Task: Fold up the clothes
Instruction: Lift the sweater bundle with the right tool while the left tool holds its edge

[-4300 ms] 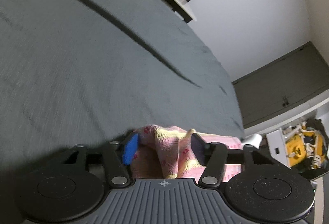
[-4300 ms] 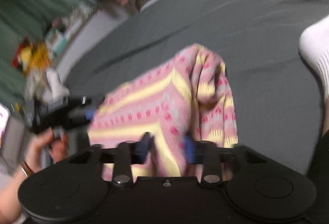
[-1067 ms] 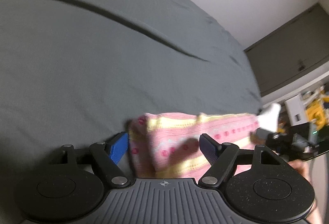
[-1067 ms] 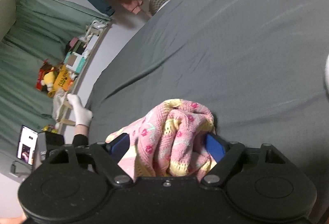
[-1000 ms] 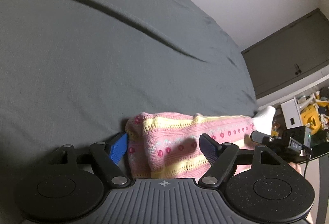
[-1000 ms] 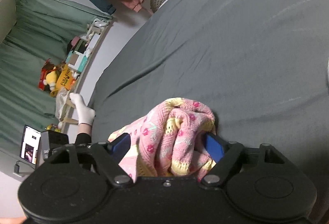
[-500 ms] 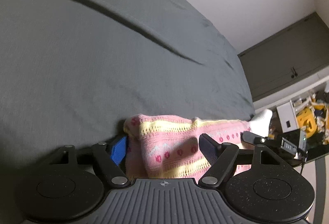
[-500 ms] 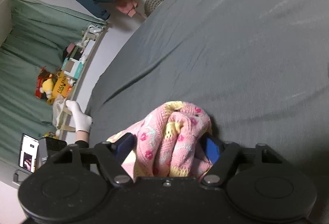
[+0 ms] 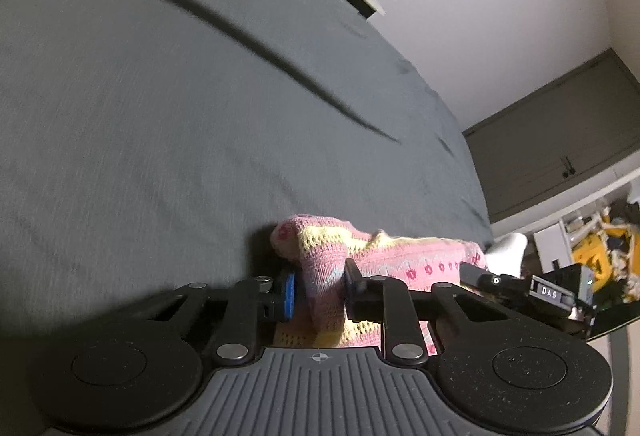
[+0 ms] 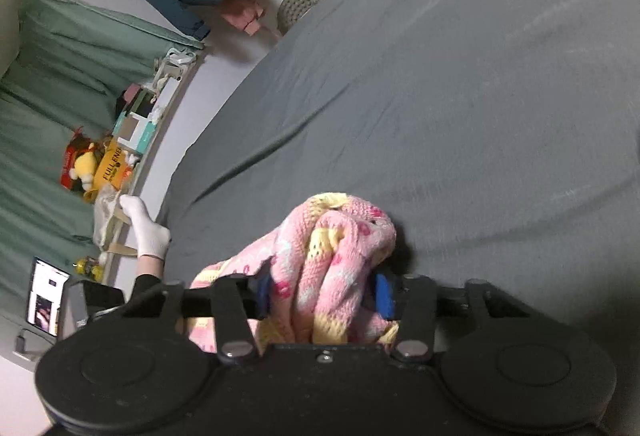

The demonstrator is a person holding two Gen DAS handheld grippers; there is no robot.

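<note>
left tongs (image 9: 318,296) pinched on pink knit garment (image 9: 384,256) over grey sheet (image 9: 160,107)

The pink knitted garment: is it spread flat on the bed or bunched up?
Bunched. The pink knitted garment is gathered in thick folds between the right gripper jaws, and the left gripper pinches another fold.

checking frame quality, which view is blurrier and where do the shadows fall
Left wrist view: the grey bedsheet smears with motion blur, and the left tool is dim. Right wrist view: sharper, brighter; a dark shadow sits beside the pink knit garment.
</note>
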